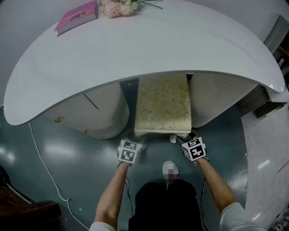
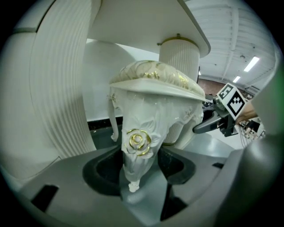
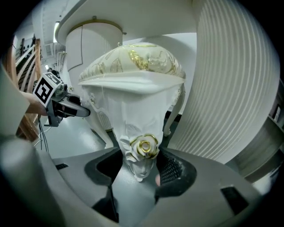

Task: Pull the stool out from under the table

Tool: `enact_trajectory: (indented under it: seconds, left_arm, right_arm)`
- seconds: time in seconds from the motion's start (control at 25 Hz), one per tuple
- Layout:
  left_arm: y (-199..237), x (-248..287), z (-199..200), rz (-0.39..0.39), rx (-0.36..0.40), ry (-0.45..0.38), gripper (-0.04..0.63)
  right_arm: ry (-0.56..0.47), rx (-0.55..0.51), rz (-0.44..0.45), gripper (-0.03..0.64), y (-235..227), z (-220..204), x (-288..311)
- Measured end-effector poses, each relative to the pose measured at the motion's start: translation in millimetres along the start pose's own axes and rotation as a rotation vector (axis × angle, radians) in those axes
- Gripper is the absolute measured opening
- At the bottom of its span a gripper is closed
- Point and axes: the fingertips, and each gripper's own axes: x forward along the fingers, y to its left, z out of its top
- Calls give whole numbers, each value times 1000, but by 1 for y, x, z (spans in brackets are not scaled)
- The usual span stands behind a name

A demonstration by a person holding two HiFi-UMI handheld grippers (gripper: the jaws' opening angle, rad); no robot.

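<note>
The stool (image 1: 162, 106) has a cream and gold cushion and carved white legs. Its back part lies under the white table (image 1: 135, 49), and its front edge sticks out toward me. My left gripper (image 1: 137, 140) is at the stool's front left leg (image 2: 137, 146), which carries a gold rose. That leg sits between the jaws of this gripper (image 2: 138, 166), with the pads closed against it. My right gripper (image 1: 181, 138) holds the front right leg (image 3: 143, 148) the same way, between the jaws of that gripper (image 3: 141, 170). Each gripper shows in the other's view, the right one (image 2: 217, 119) and the left one (image 3: 66, 108).
Ribbed white pedestals flank the stool, one on the left (image 1: 97, 113) and one on the right (image 1: 216, 97). A pink book (image 1: 76, 16) and flowers (image 1: 119, 6) lie on the tabletop. A white cable (image 1: 43, 158) runs over the grey floor. My shoe (image 1: 170, 168) is just behind the stool.
</note>
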Motion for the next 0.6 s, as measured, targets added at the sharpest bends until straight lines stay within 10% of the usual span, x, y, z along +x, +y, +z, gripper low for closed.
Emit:
enact_trajectory:
  seconds: [0.6]
  left_arm:
    - [-31, -44, -38, 2, 4, 180, 249]
  right_arm:
    - [156, -15, 8, 250, 44, -40, -39]
